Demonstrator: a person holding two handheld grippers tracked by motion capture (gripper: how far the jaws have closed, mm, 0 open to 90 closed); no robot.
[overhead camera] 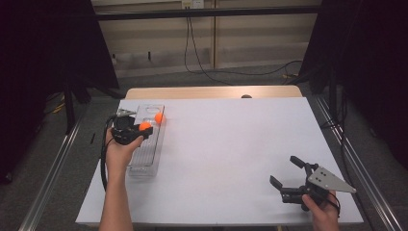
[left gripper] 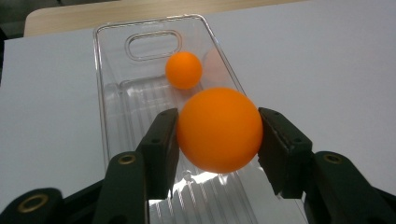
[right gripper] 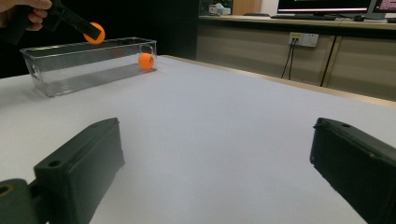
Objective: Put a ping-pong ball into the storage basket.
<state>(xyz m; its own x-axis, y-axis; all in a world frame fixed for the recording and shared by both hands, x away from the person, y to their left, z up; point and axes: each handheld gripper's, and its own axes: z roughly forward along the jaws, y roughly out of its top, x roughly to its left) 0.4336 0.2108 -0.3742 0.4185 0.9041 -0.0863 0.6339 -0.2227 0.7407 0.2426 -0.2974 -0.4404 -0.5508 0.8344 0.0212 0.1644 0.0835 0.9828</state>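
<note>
Left tool (left gripper: 218, 135) clenched on a smooth orange plastic ball (left gripper: 219, 129), held above the open top of a long clear plastic bin (left gripper: 105, 100) on the white table (overhead camera: 231, 144). A second, matching orange ball (left gripper: 184, 70) lies ahead of the tool, on the bin's ribbed floor near its far end wall. To finish the placement well — lower the ball inside the walls before parting the jaws, so it settles rather than bounces out. Right tool (overhead camera: 288, 179) — empty, jaws spread wide, well apart from the bin.
</note>
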